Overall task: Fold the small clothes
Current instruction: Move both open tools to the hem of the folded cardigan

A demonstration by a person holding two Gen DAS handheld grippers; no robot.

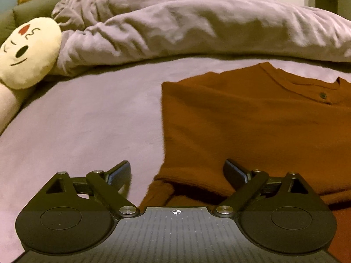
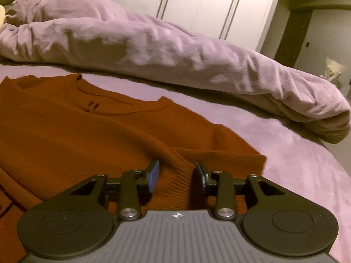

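A rust-brown knit top (image 1: 241,120) lies flat on the lilac bed sheet (image 1: 87,120), its buttoned neckline toward the far side. My left gripper (image 1: 177,171) hovers over the top's near left corner, jaws wide open with nothing pressed between them. In the right wrist view the same top (image 2: 76,135) spreads to the left. My right gripper (image 2: 177,173) stands partly open astride a ribbed fold of its near right edge (image 2: 175,182). The blue pads (image 2: 154,174) sit on either side of the cloth without pinching it.
A bunched lilac duvet (image 1: 186,26) lies across the far side of the bed and runs on to the right (image 2: 153,50). A cream plush cushion with a drawn face (image 1: 28,50) rests at the far left. White wardrobe doors (image 2: 197,4) stand behind.
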